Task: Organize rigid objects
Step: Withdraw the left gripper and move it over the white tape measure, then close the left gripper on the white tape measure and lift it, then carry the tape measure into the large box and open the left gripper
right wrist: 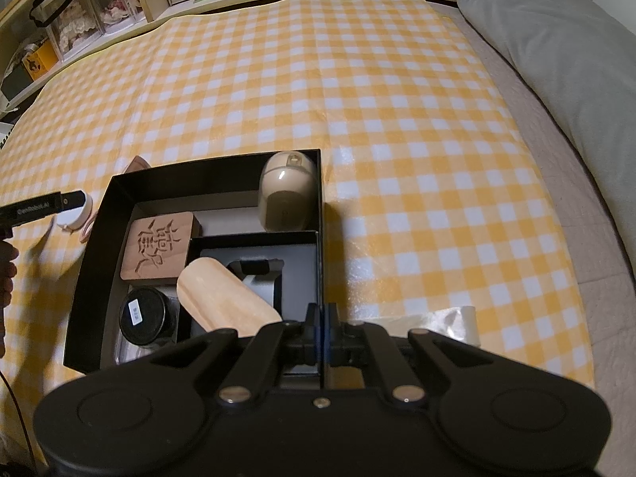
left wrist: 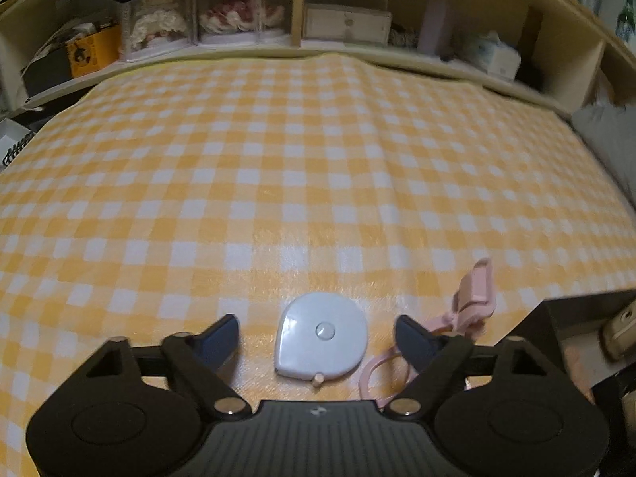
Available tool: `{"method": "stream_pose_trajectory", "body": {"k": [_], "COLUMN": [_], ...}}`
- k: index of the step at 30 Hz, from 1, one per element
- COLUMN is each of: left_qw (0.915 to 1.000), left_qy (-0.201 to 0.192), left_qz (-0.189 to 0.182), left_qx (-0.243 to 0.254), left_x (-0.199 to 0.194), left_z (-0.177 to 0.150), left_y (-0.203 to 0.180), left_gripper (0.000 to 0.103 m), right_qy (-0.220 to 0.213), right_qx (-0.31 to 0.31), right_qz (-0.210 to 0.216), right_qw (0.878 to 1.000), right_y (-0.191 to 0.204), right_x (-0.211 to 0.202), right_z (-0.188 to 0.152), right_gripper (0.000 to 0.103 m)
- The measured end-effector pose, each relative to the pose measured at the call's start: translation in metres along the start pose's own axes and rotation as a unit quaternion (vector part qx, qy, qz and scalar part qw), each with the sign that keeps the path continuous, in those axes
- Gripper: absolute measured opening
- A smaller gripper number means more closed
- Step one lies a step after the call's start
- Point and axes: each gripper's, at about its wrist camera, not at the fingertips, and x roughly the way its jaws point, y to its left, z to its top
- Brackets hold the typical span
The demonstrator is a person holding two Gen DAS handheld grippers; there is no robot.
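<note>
A white round tape measure (left wrist: 322,338) lies flat on the yellow checked cloth (left wrist: 318,159). My left gripper (left wrist: 317,326) is open, with one finger on each side of it and neither pad touching. A pink clip with a loop (left wrist: 475,294) lies just right of it. In the right wrist view the left gripper (right wrist: 71,200) shows above the tape measure (right wrist: 75,220), left of the black box (right wrist: 214,167). The box holds a beige mouse (right wrist: 286,190), a carved wooden coaster (right wrist: 159,248), a wooden oval (right wrist: 222,302), a black jar (right wrist: 143,314) and a grey stand (right wrist: 258,278). My right gripper (right wrist: 322,314) is shut on the box's right wall.
A grey pillow (right wrist: 556,39) lies along the right edge of the bed. Shelves with clear doll cases (left wrist: 198,12) and small boxes run along the far side. A crumpled clear wrapper (right wrist: 457,318) lies right of the box. A person's hand (right wrist: 6,274) shows at the left edge.
</note>
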Motion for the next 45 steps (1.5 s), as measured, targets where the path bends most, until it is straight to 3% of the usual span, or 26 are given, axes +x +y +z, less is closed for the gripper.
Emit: {"method": "stream_pose_trajectory", "body": {"k": [4, 6, 7, 12, 18, 24, 31, 45], "left_qw": [1.0000, 0.9999, 0.9999, 0.9998, 0.9999, 0.9987, 0.9948, 0.9783], "left_qy": [0.006, 0.004, 0.006, 0.008, 0.004, -0.028, -0.047, -0.067], "left_qz": [0.005, -0.002, -0.009, -0.007, -0.003, -0.037, -0.090, -0.149], "left_qx": [0.004, 0.009, 0.012, 0.018, -0.012, -0.019, 0.005, 0.127], "left_x": [0.006, 0.005, 0.004, 0.003, -0.005, -0.031, -0.058, -0.094], "left_z": [-0.005, -0.005, -0.005, -0.005, 0.004, 0.019, 0.028, 0.011], "left_y": [0.004, 0.004, 0.004, 0.002, 0.005, -0.009, -0.042, -0.104], "left_gripper": [0.072, 0.064, 0.054, 0.054, 0.054, 0.054, 0.054, 0.054], "right_qy": [0.001, 0.001, 0.001, 0.001, 0.001, 0.001, -0.001, -0.008], "right_qx": [-0.001, -0.001, -0.001, 0.000, -0.001, -0.001, -0.003, -0.008], "right_qz": [-0.001, -0.001, -0.001, 0.000, -0.002, -0.002, -0.002, -0.006], "right_qw": [1.000, 1.000, 1.000, 1.000, 1.000, 1.000, 1.000, 1.000], "right_y": [-0.003, -0.001, -0.002, -0.002, -0.002, 0.000, -0.002, -0.005], "right_x": [0.001, 0.001, 0.001, 0.002, 0.001, 0.001, 0.003, -0.005], "right_z": [-0.002, -0.001, -0.001, -0.001, -0.001, -0.001, -0.001, 0.005], "right_gripper": [0.002, 0.002, 0.002, 0.002, 0.002, 0.002, 0.002, 0.002]}}
